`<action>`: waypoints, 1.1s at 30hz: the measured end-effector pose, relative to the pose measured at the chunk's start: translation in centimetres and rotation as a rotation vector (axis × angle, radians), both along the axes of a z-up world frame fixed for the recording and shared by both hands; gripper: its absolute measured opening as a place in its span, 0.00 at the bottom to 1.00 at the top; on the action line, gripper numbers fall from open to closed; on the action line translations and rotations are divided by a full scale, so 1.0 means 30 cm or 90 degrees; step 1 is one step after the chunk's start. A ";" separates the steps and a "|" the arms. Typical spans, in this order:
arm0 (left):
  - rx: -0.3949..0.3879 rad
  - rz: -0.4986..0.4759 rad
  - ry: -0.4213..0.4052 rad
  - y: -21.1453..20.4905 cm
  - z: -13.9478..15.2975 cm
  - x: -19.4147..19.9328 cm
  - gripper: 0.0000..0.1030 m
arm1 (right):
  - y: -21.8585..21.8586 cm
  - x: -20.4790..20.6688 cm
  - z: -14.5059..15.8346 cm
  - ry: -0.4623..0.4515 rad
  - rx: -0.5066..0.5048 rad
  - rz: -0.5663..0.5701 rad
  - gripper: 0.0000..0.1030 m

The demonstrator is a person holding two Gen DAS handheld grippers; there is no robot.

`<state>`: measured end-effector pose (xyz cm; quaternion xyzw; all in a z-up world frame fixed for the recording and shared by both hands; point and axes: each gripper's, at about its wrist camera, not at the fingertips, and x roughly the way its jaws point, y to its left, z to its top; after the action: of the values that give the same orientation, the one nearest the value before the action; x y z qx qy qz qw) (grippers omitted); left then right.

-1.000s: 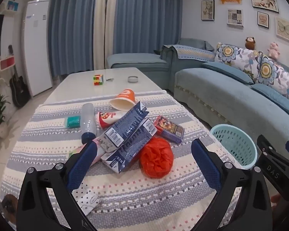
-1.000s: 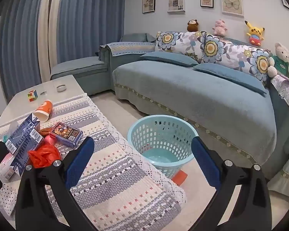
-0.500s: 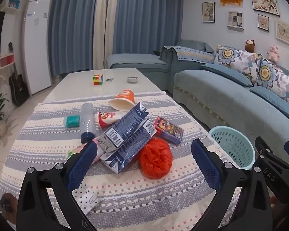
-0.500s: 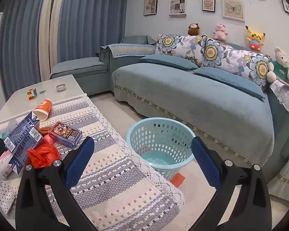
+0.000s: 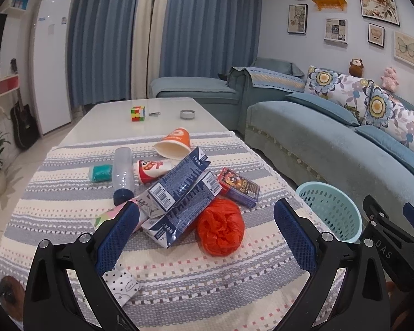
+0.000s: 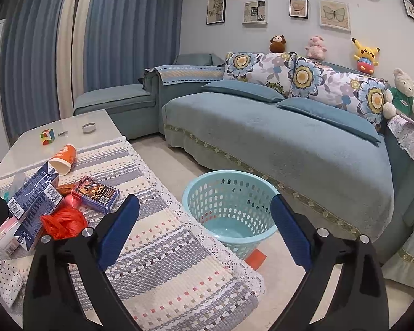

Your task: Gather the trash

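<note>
Teal basket [image 6: 231, 207] sits on floor beside table edge, handy for drops. Left gripper [image 5: 207, 237] gapes wide w/ nothing held, aimed at red bag [image 5: 220, 230]; right gripper [image 6: 204, 234] wide too, over basket.

blue curtains [image 5: 196, 35] | teal sofa [image 6: 289, 143] (floral cushions) | framed wall pictures [image 6: 334, 15]

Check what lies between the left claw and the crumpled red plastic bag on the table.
In the left wrist view, only bare striped tablecloth separates the open left claw from the red bag. The blue cartons sit just left of that stretch.
</note>
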<state>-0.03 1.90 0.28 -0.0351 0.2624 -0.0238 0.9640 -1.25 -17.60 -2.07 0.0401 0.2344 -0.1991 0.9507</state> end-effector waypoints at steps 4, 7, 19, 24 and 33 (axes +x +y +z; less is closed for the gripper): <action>-0.016 -0.002 0.003 0.010 0.003 0.003 0.90 | -0.004 -0.002 -0.002 0.000 0.001 0.001 0.88; -0.020 0.003 0.003 0.013 0.004 0.005 0.89 | -0.003 0.001 -0.002 0.001 0.003 0.003 0.88; -0.022 -0.005 -0.001 0.020 0.000 0.002 0.89 | -0.003 0.010 -0.013 0.004 0.010 0.006 0.88; -0.019 -0.009 -0.004 0.012 -0.004 0.002 0.89 | -0.007 0.012 -0.016 0.006 0.015 0.008 0.88; -0.026 -0.006 -0.001 0.019 -0.006 0.001 0.89 | -0.009 0.009 -0.016 0.005 0.016 0.009 0.88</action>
<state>0.00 2.47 0.11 -0.0536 0.2610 -0.0341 0.9633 -0.98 -17.86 -2.54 0.0498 0.2410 -0.1898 0.9505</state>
